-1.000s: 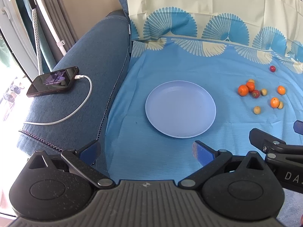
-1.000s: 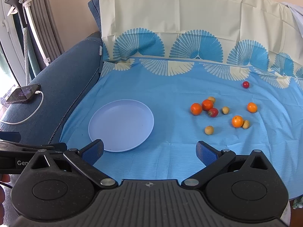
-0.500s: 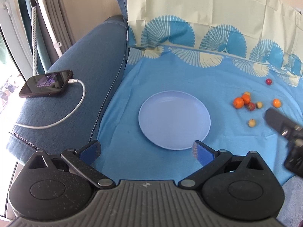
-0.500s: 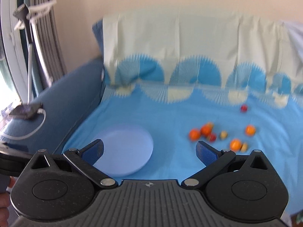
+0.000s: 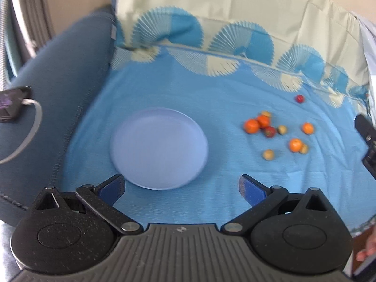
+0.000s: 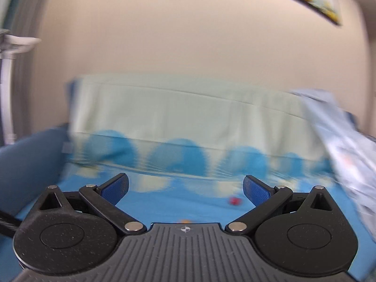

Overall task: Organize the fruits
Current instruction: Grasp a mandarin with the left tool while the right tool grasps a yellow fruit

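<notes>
A pale lilac plate [image 5: 159, 150] lies empty on the blue cloth [image 5: 223, 89], just ahead of my open left gripper [image 5: 181, 185]. To its right sits a loose cluster of small fruits: orange ones [image 5: 252, 126], a red one [image 5: 270, 131] among them, and beige ones [image 5: 268, 154]. A lone red fruit [image 5: 299, 98] lies farther back. The right wrist view is blurred and tilted up at the wall; my right gripper [image 6: 185, 186] is open and empty, with the lone red fruit [image 6: 235, 201] low between its fingers. Part of the right gripper's body [image 5: 366, 138] shows at the left wrist view's right edge.
A blue sofa armrest [image 5: 54, 89] on the left carries a phone [image 5: 11, 103] on a white charging cable [image 5: 28, 138]. A cream cloth [image 5: 235, 11] covers the sofa back. A patterned cushion [image 6: 347, 141] stands at the right. A person's fingers [image 5: 366, 251] show at lower right.
The right gripper has tilted sharply upward, so its view now shows mostly wall and sofa back. The left gripper has swung right, bringing the fruit cluster closer to centre. Both stay open.
</notes>
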`<state>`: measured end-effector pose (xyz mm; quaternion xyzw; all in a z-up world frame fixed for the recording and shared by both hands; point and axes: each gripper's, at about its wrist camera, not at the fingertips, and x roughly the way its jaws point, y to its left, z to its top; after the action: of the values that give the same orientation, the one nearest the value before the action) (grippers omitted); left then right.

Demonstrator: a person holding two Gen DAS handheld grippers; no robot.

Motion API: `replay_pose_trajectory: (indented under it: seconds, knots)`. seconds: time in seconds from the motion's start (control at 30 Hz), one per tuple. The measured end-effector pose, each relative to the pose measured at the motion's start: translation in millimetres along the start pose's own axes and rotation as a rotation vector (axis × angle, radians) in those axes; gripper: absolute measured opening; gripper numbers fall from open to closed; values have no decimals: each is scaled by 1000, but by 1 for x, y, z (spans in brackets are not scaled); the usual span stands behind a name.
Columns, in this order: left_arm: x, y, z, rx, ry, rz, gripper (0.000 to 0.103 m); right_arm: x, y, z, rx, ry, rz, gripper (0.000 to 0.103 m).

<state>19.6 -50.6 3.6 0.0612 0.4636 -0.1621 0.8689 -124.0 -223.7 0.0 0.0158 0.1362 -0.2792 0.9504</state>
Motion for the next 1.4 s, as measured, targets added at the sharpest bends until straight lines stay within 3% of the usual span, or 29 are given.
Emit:
replay_pose_trajectory:
  seconds: [0.13,0.33,0.5,0.8,0.93,1.13,1.33,1.37,1.4]
  knots:
    - [23,-33,4,75,13,-10,103,47,-47,-25,160,225,-86,103]
    - [74,-82,17,147,37,-24,103,91,-88,-81,221,319,-231,103]
    - [124,-116,34,215,20,24,103,132,-94,-109,231,383,-213,103]
    - [223,-156,67,292,70,93,103,218,-84,-141,97,469,-185,102]
    - [255,-166,76,311,85,101,103,242,-80,-149,50,488,-146,102]
    - [293,-170,89,317,144,121,103,260,-68,-154,-59,434,-125,102]
    - [298,-168,99,305,150,97,102,263,-66,-154,-76,402,-81,102]
    - [296,-168,100,306,138,89,95,262,-64,-154,-78,399,-61,97]
    - [293,-168,100,302,129,65,88,261,-64,-153,-74,395,-26,84]
